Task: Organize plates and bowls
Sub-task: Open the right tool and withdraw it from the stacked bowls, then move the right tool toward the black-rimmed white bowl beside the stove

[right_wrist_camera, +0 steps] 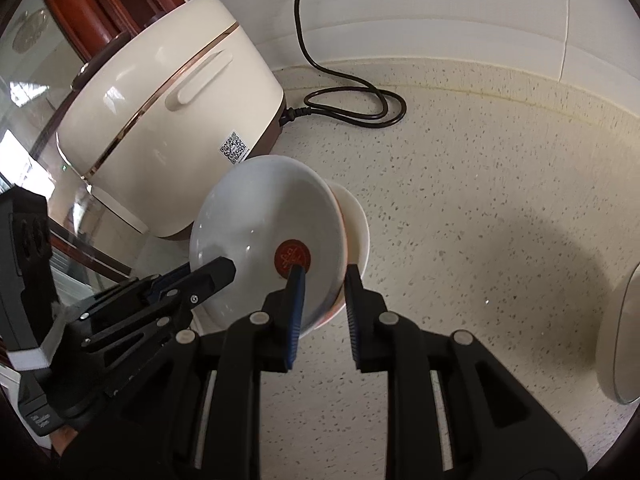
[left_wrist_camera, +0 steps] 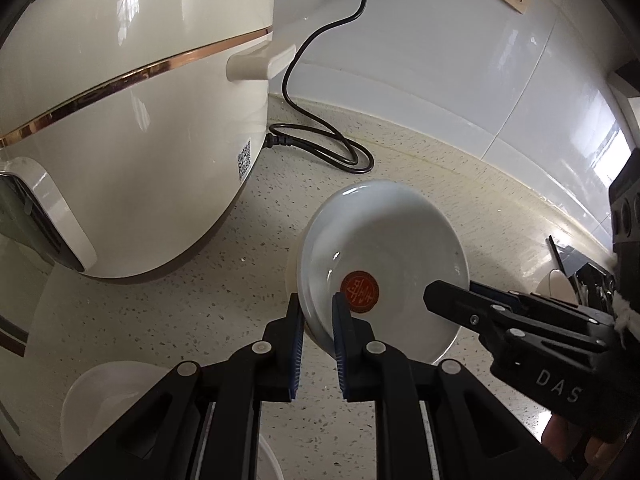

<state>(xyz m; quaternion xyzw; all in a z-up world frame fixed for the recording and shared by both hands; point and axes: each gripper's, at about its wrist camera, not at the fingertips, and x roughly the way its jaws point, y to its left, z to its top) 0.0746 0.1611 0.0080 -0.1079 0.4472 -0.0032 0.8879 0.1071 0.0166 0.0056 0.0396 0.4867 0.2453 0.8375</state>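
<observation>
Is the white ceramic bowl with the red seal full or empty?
Empty: the white ceramic bowl with the red seal shows a bare glossy inside, with the seal uncovered.

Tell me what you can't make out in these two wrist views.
- The dish under the plate: in both views the plate covers most of it, so whether it is a bowl or a plate is unclear.
- The sticker: its print is too small to read, and a jaw covers part of it in the right view.
- The round thing: right view, cut off by the edge.
- The bowl: left view, partly behind the left gripper.
</observation>
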